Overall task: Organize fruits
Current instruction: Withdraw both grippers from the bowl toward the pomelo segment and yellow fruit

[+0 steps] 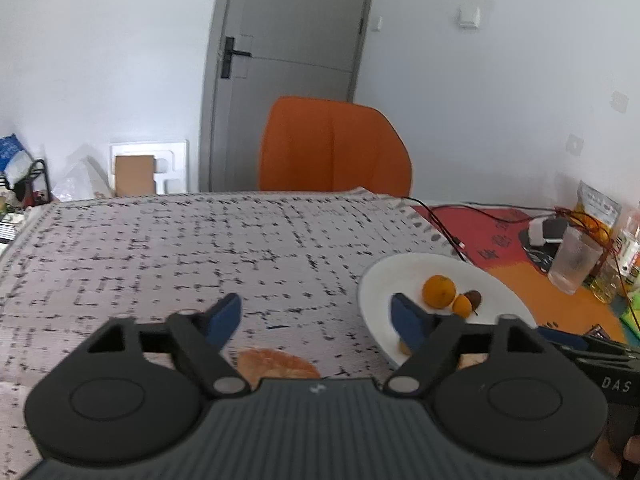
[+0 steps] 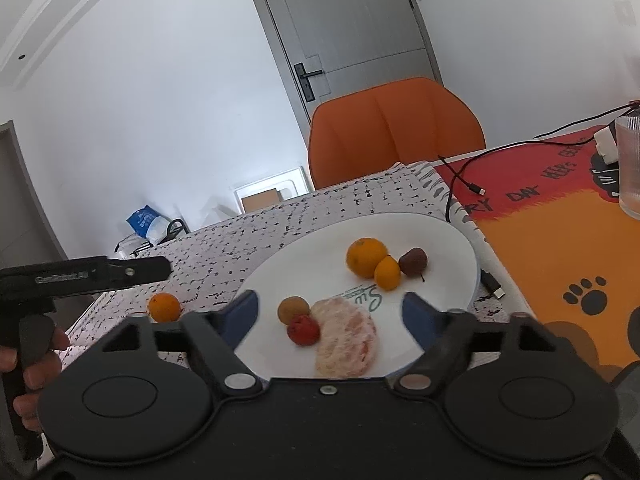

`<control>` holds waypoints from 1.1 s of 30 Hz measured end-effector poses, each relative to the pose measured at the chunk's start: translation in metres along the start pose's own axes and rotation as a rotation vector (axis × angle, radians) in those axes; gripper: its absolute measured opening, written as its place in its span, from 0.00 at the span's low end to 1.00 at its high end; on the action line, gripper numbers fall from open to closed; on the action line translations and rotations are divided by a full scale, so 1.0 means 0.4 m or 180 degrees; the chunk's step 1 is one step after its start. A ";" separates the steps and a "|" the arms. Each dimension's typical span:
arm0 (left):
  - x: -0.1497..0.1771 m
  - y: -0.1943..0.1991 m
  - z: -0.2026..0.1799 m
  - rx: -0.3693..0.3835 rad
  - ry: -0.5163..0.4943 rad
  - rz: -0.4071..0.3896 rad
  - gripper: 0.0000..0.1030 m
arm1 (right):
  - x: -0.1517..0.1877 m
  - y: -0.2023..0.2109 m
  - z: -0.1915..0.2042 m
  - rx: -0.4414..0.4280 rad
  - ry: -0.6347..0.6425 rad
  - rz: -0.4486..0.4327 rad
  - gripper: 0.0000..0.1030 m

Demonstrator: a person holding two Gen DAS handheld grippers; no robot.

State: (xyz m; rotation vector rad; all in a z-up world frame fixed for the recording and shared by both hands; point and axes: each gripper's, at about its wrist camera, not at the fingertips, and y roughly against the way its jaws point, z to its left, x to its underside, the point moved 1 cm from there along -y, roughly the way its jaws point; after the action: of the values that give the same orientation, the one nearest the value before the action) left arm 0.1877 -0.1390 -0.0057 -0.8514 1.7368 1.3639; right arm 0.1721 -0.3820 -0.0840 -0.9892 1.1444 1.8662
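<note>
Wide-open jaws on the right gripper point(image 2: 330, 314) hang over the white plate point(image 2: 440, 236), framing a peeled grapefruit point(image 2: 346, 336), a red fruit point(image 2: 303, 330) touching it and a brownish fruit point(image 2: 293, 309) just behind. Farther back on the plate sit a large orange point(image 2: 366, 257), a small orange point(image 2: 387, 273) touching it and a dark fruit point(image 2: 413, 261) beside them. Green script on the plate is partly hidden and unreadable.

Jaws of the left gripper point(image 1: 316, 316) also stand wide with nothing between them, above the speckled cloth point(image 1: 200, 248) on the worktop; another orange point(image 2: 164, 307) lies on that cloth left of the plate. Its side reads "DAS".

An orange mat point(image 2: 560, 248) with paw prints and partial lettering "DAY KEEPS" carries a ribbed glass point(image 2: 630, 168) and black cables point(image 2: 464, 176). Behind stand an orange chair point(image 2: 396, 128) and a grey door point(image 2: 352, 28). A bare hand point(image 2: 34, 364) grips the left handle.
</note>
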 end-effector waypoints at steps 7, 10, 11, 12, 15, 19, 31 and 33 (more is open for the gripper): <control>0.005 0.046 0.041 -0.0124 -0.0011 -0.0064 0.89 | 0.002 0.011 0.036 0.0018 0.0035 -0.0053 0.98; 0.011 0.066 0.057 -0.0166 0.0035 -0.0102 0.89 | 0.002 0.010 0.046 0.0011 0.0024 -0.0049 1.00; 0.012 0.073 0.063 -0.0177 0.0058 -0.0119 0.89 | 0.001 0.011 0.049 0.0001 -0.0002 -0.0046 1.00; 0.013 0.079 0.069 -0.0191 0.0071 -0.0132 0.89 | 0.000 0.012 0.050 -0.0017 -0.0031 -0.0038 1.00; 0.017 0.097 0.088 -0.0251 0.0099 -0.0159 0.90 | -0.002 0.018 0.059 -0.0070 -0.0095 -0.0048 1.00; 0.020 0.117 0.118 -0.0215 0.0251 -0.0179 0.90 | -0.001 0.028 0.083 -0.0104 -0.0034 -0.0079 1.00; 0.041 0.168 0.167 -0.0292 0.0302 -0.0268 0.97 | 0.006 0.021 0.140 -0.0255 0.0066 -0.0027 1.00; 0.042 0.172 0.176 -0.0290 0.0341 -0.0251 0.97 | 0.008 0.019 0.151 -0.0262 0.0083 -0.0012 1.00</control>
State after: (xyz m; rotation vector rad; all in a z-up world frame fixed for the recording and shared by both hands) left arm 0.1315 -0.0568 0.0021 -1.0498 1.7129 1.3757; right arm 0.1500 -0.3284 -0.0655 -1.0636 1.0874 1.9157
